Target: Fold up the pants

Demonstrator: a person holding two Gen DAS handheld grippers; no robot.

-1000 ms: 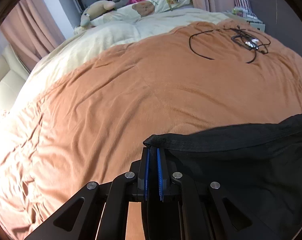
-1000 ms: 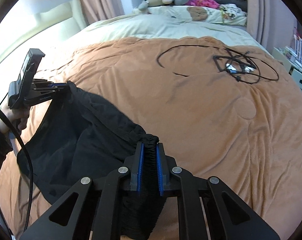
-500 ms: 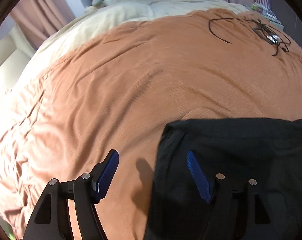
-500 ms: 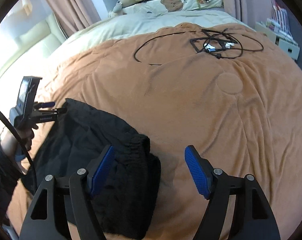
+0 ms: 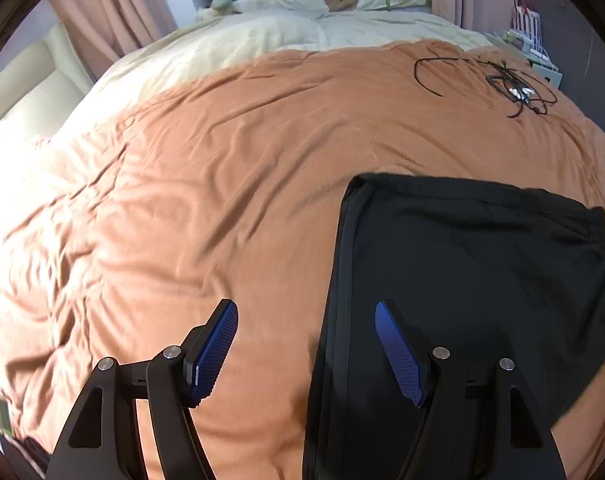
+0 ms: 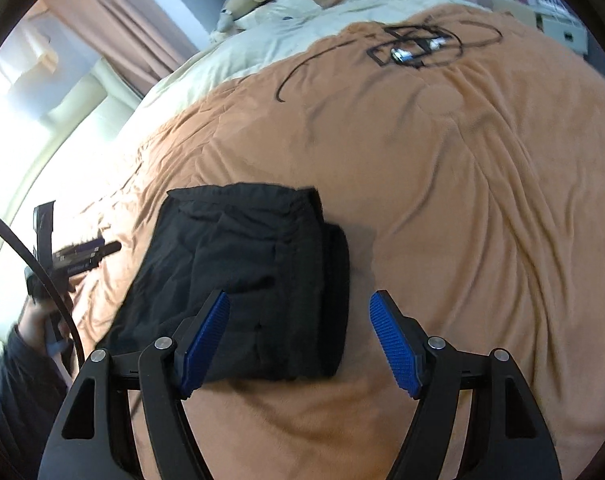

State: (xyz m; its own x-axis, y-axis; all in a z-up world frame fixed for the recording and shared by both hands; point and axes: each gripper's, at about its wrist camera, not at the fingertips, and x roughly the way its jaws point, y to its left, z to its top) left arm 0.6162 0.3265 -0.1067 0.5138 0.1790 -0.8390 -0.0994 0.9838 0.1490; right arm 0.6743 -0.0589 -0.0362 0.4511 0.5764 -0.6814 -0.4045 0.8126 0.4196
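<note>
Bedspread (image 6: 442, 184); folded pants (image 6: 246, 280) whole rightward

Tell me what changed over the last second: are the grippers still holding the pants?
No. Both let go: the left gripper and right gripper, clamped on the waistband a second ago, now have their fingers spread wide. The black pants, then held up stretched between them, now lie folded on the orange blanket. The cable tangle stayed put.

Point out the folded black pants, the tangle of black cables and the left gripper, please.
black pants (image 6: 254, 280), right wrist view, middle of the top layer.
black cables (image 6: 416, 46), right wrist view, the tangled knot.
left gripper (image 5: 306, 344), left wrist view, midway between its open fingertips.
</note>
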